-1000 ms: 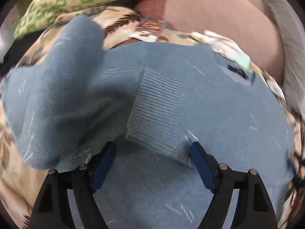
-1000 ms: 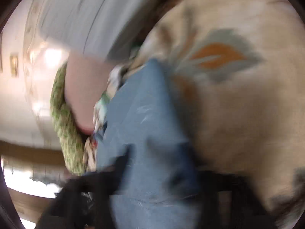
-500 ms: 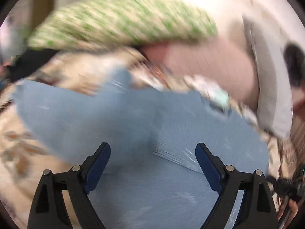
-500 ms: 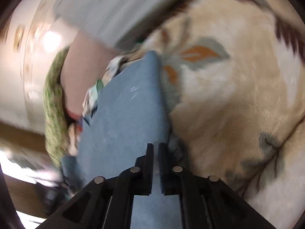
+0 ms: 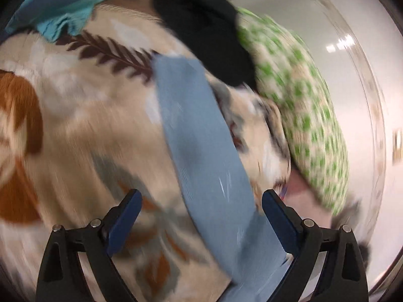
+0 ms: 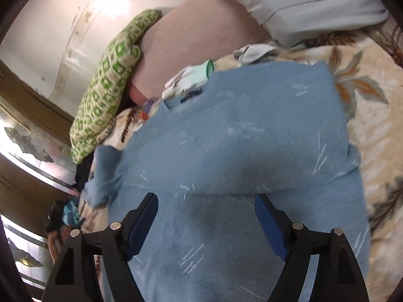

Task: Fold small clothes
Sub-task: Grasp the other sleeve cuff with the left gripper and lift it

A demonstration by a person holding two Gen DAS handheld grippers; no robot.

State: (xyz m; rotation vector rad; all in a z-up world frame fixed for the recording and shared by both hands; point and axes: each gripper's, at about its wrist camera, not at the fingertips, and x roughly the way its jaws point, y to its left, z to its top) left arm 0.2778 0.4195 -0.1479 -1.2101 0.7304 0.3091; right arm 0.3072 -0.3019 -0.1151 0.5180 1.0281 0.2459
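Observation:
A light blue knitted sweater (image 6: 252,138) lies spread flat on a floral blanket (image 6: 377,125), one sleeve (image 6: 105,173) bunched at its left side. My right gripper (image 6: 206,201) hovers over the sweater's near part. Its jaws are opening, and the cloth lies below them, not pinched. In the blurred left wrist view the sweater (image 5: 199,138) shows as a long blue strip running from the upper middle to the lower right. My left gripper (image 5: 201,201) is above that strip. Its jaws are opening wide and the pads press on nothing.
A green-checked pillow (image 6: 105,88), a pink pillow (image 6: 196,37) and a grey pillow (image 6: 302,0) line the far side. Small white and mint clothes (image 6: 194,78) lie by the sweater's collar. A black garment (image 5: 206,37) and a teal one (image 5: 63,7) rest on the blanket (image 5: 75,125).
The right gripper was shut on the sweater's edge; it has let go, opened and pulled back above the spread sweater. The left gripper swung sideways off the sweater's middle and rolled, still open.

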